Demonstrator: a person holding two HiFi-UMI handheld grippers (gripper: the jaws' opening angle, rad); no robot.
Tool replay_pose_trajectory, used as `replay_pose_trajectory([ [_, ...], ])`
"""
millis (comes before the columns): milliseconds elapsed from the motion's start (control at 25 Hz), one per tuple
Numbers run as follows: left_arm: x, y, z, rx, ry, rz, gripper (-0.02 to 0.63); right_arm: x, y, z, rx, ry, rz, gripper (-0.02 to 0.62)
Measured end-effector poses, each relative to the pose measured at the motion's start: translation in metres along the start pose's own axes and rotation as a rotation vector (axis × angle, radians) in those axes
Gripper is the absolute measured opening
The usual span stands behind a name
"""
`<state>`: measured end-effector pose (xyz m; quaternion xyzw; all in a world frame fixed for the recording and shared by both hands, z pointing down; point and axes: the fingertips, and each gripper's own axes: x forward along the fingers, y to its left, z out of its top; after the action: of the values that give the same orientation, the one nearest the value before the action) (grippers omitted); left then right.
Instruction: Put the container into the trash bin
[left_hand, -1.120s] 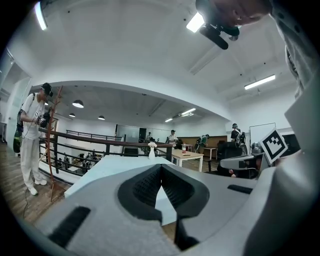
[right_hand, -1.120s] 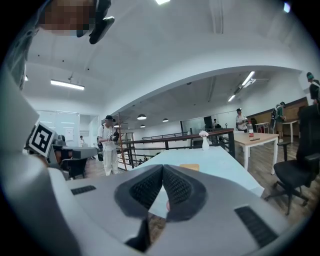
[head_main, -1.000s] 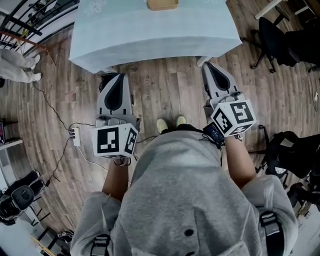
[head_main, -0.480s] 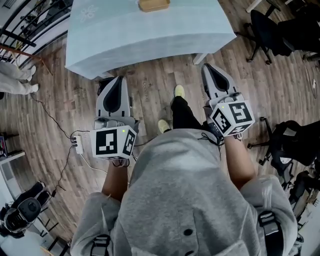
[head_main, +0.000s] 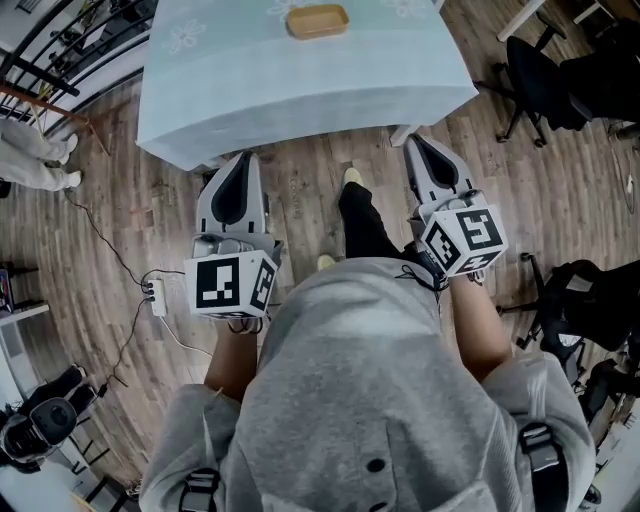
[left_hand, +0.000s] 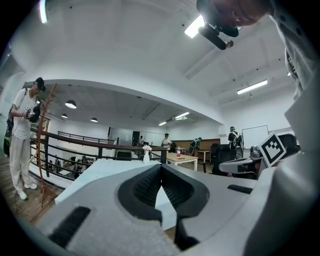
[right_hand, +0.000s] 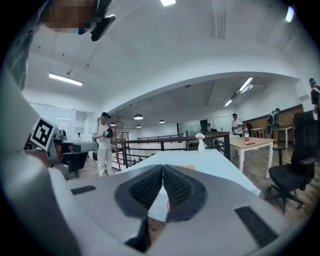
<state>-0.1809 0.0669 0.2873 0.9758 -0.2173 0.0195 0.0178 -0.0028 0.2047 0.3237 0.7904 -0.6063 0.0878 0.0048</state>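
Observation:
The container (head_main: 317, 21), a shallow tan tray, lies on the far part of the table (head_main: 300, 85) with the pale blue cloth. It shows as a thin tan strip (right_hand: 185, 167) in the right gripper view. My left gripper (head_main: 240, 160) is held level before the table's near edge, shut with nothing in it; its pads meet at the tip (left_hand: 161, 168). My right gripper (head_main: 419, 141) is beside it, also shut and empty (right_hand: 163, 168). No trash bin is in view.
Black office chairs (head_main: 545, 70) stand to the right of the table. A cable and power strip (head_main: 154, 290) lie on the wood floor at left. A railing (head_main: 60, 45) and a person in white (head_main: 35, 140) are at far left. A small white vase (right_hand: 200, 144) stands on the table.
The person has stepped one leg forward toward the table. The container, cut off at the top edge before, is now fully in view. Both grippers stay shut.

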Motion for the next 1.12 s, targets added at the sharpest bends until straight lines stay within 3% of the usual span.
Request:
replay_pose_trajectory([
  [480,0.062,0.015,-0.009,0.011,0.024,0.012,0.017,0.057,-0.041,-0.005,0.010,0.024,0.021,0.026],
  [1120,0.173,0.036,-0.031,-0.010,0.120,0.026,0.017,0.154,-0.097,-0.005,0.004,0.088,0.083,0.026],
])
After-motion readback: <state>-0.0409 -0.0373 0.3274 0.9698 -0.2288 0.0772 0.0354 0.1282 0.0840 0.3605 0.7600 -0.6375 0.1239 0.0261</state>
